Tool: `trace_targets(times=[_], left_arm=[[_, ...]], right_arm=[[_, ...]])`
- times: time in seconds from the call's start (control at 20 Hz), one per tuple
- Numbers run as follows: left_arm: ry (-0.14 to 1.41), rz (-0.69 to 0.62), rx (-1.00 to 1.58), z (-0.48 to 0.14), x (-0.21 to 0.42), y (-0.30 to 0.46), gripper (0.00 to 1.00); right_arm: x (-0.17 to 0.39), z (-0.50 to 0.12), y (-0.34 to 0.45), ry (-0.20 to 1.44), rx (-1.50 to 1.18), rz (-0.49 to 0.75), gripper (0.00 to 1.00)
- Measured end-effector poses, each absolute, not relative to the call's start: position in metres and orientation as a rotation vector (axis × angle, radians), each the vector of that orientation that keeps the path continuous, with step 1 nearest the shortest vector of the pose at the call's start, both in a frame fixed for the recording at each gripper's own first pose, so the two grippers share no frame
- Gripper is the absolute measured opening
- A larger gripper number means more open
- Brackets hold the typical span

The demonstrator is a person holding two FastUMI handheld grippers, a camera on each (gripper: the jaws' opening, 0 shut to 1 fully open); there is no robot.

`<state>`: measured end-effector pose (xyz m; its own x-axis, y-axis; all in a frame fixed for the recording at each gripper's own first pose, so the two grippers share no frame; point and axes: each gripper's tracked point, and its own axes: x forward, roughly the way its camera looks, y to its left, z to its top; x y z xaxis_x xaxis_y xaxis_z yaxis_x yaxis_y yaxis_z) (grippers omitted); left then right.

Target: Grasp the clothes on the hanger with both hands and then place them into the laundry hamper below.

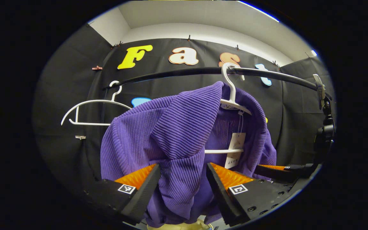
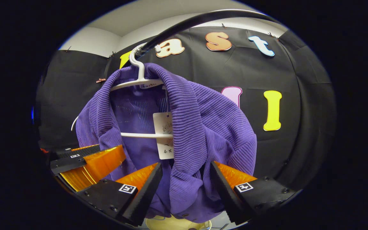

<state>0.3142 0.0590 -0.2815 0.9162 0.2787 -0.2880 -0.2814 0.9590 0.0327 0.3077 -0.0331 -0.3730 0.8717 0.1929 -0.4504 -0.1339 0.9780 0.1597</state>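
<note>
A purple ribbed garment (image 1: pixel 177 127) hangs on a white hanger (image 1: pixel 232 95) hooked over a black rail (image 1: pixel 184 72). In the left gripper view my left gripper (image 1: pixel 183 166) is open, its fingers straddling a hanging fold of the garment's left front. In the right gripper view my right gripper (image 2: pixel 186 164) is open too, with the right front fold of the garment (image 2: pixel 203 121) between its fingers. The right gripper (image 1: pixel 273 171) also shows low at the right of the left gripper view, and the left gripper (image 2: pixel 85 159) low at the left of the right gripper view. A pale hamper rim (image 2: pixel 177 224) shows under the garment.
An empty white hanger (image 1: pixel 91 110) hangs on the rail left of the garment. A white paper tag (image 2: pixel 164 134) dangles inside the collar over the hanger's (image 2: pixel 139 83) crossbar. A black stand with a clamp (image 1: pixel 323 127) holds the rail's right end.
</note>
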Motion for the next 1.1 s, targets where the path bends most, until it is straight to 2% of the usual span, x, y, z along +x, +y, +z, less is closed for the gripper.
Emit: trace_targets(times=[0.3, 0.35, 0.45, 0.5, 0.55, 0.6, 0.7, 0.75, 0.85, 1.1], left_arm=[[0.271, 0.350, 0.050, -0.287, 0.318, 0.068, 0.90], [0.274, 0.348, 0.048, -0.289, 0.320, 0.067, 0.89], [0.263, 0.351, 0.037, -0.288, 0.327, 0.071, 0.87], [0.263, 0.346, 0.023, -0.289, 0.332, 0.073, 0.87], [0.267, 0.342, 0.011, -0.290, 0.336, 0.075, 0.81], [0.268, 0.357, 0.008, -0.290, 0.335, 0.080, 0.64], [0.270, 0.358, 0.004, -0.290, 0.339, 0.083, 0.29], [0.274, 0.345, 0.001, -0.290, 0.339, 0.081, 0.12], [0.284, 0.333, -0.004, -0.291, 0.337, 0.080, 0.06], [0.303, 0.349, 0.003, -0.287, 0.326, 0.082, 0.05]], right_arm=[[0.323, -0.396, -0.042, 0.507, 0.119, 0.142, 0.95], [0.325, -0.396, -0.043, 0.505, 0.111, 0.140, 0.92], [0.327, -0.397, -0.038, 0.504, 0.093, 0.155, 0.78], [0.329, -0.397, -0.037, 0.510, 0.082, 0.162, 0.78], [0.331, -0.398, -0.038, 0.509, 0.071, 0.163, 0.63], [0.334, -0.399, -0.036, 0.513, 0.069, 0.176, 0.49], [0.327, -0.392, -0.056, 0.505, 0.027, 0.105, 0.44], [0.326, -0.389, -0.061, 0.495, 0.024, 0.111, 0.12], [0.331, -0.395, -0.054, 0.501, 0.041, 0.122, 0.12], [0.328, -0.382, -0.072, 0.478, 0.020, 0.088, 0.12]])
